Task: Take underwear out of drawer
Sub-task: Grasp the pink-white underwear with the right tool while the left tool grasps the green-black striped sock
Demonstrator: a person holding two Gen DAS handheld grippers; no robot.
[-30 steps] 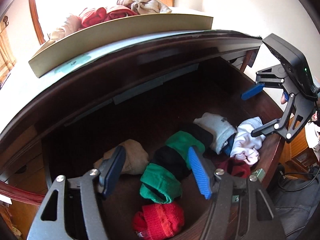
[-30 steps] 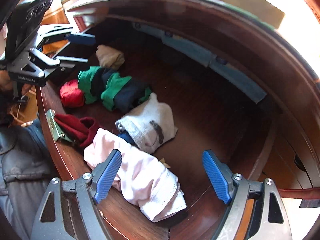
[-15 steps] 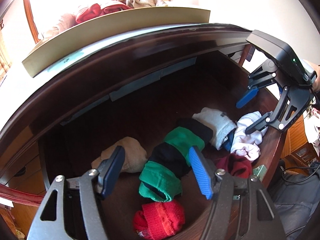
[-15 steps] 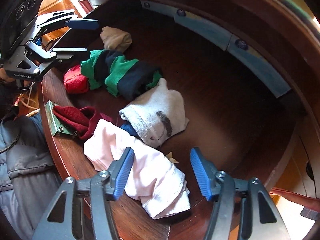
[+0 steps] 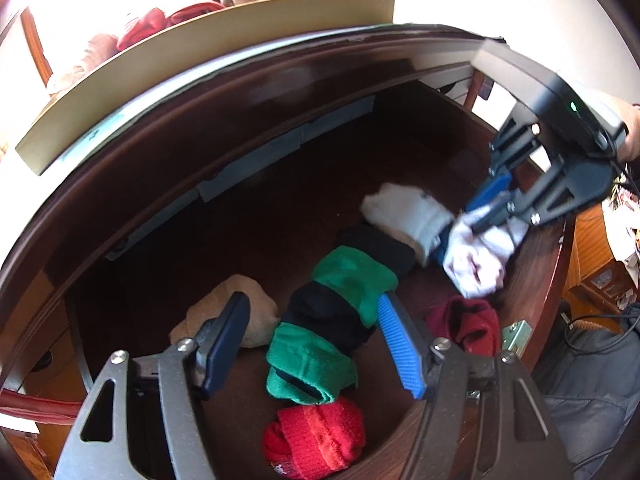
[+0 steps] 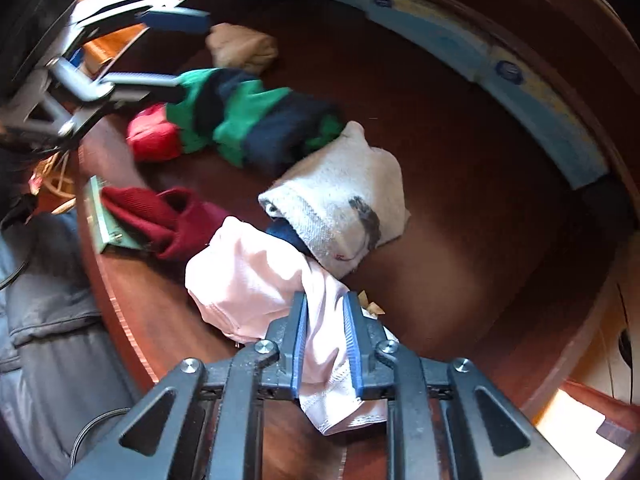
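The pale pink underwear [image 6: 248, 280] lies crumpled at the front right corner of the open dark wooden drawer [image 6: 132, 300]. My right gripper [image 6: 326, 308] points down onto it, its jaws closing, and the blue pads pinch a fold of the cloth. The left wrist view shows the same grip, with the right gripper [image 5: 488, 208] on the underwear [image 5: 476, 264]. My left gripper [image 5: 312, 300] hangs open over the green and navy garment [image 5: 344, 300], touching nothing.
The drawer also holds a white sock [image 6: 344, 192], a red bundle [image 5: 316, 436], a maroon item [image 5: 468, 320] by the brass lock plate [image 5: 516, 332] and a beige bundle [image 5: 228, 308]. A shallow tray [image 5: 200, 52] of clothes sits on the dresser top.
The right gripper sank a little onto the pink underwear and its jaws went from wide apart to pinched on the cloth. The left gripper stayed open in about the same place.
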